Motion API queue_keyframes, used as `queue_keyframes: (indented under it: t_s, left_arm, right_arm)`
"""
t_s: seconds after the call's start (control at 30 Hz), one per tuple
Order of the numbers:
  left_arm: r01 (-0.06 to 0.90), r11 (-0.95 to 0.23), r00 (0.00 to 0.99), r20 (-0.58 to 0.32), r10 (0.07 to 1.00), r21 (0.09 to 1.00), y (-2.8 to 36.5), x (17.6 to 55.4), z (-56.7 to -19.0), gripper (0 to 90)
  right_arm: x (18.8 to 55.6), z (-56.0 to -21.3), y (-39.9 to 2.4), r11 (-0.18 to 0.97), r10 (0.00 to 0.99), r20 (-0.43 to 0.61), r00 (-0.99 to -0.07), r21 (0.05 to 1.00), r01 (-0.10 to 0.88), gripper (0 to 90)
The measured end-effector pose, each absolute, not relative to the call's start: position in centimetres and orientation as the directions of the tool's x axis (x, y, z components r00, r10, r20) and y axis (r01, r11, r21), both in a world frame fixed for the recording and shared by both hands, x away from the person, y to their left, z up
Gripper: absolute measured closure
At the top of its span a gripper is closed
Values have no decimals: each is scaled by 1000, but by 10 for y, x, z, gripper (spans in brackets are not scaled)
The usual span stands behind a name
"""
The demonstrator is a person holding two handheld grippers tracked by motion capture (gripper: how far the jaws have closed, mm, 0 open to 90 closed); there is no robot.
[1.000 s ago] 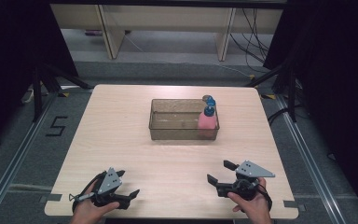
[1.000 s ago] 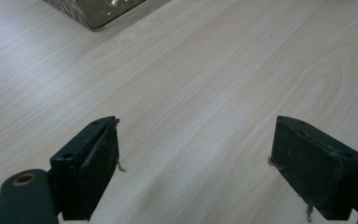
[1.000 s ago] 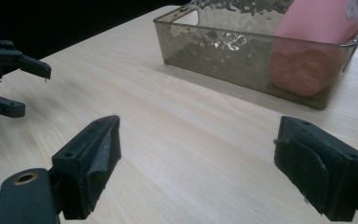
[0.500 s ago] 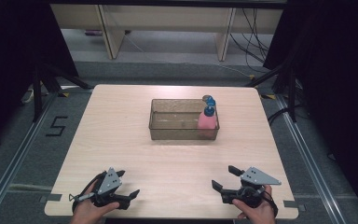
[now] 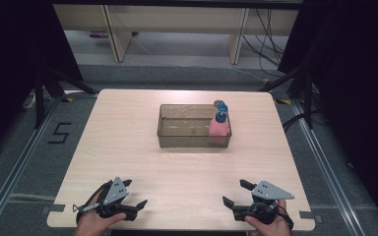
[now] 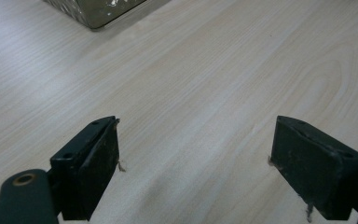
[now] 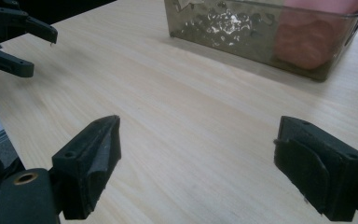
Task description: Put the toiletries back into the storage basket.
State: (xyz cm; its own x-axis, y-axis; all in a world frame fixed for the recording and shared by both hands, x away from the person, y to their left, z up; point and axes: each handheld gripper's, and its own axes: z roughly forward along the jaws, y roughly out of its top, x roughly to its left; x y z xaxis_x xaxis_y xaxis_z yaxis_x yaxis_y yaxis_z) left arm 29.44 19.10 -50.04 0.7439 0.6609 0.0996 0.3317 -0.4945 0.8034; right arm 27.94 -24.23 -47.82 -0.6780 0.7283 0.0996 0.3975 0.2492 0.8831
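High view, change: we see the right gripper [image 5: 237, 193] lower and nearer the table's front edge than a second ago, pulled back toward the person; the left gripper [image 5: 134, 194] has kept its place at the front left.
Left gripper: we find its jaws wide apart, holding nothing, over bare wood.
Right gripper: jaws wide apart as well, holding nothing, above the table [image 5: 128, 128] near the front right corner.
Tray: a clear brownish tray [image 5: 187, 140] sits a little past the middle of the table, well apart from both grippers.
In the tray: a pink bottle [image 5: 218, 128] with a blue cap stands upright at its right end; the rest of the tray looks bare to us.
Behind the tray: a second blue cap [image 5: 220, 104] shows at the far right corner; we cannot tell whether it is inside or just beyond the wall.
Between: we see plain wood from the grippers to the tray.
Right gripper view: the tray [image 7: 242, 32] and the bottle's pink base [image 7: 307, 44] lie ahead, the left gripper [image 7: 42, 49] at the left edge.
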Motion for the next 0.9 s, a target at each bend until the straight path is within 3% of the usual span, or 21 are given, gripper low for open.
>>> queue_keyframes:
  t_s: [0.23,0.27,0.47,0.9]
  left_arm:
    - [336,-470,733,87,675,817,190,292,-501,148]
    - [333,-479,736,94,671,812,191,293,-501,148]
    - [331,-498,735,112,668,801,192,293,-500,148]
    - [334,-486,736,98,670,808,191,291,-501,148]
  right_arm:
    - [276,-481,-245,274,725,88,-683,873,403,157]
    - [274,-481,-245,255,724,127,-678,864,434,156]
    - [271,-486,-248,267,735,141,-663,839,475,156]
    - [274,-489,-251,307,729,111,-675,829,468,156]
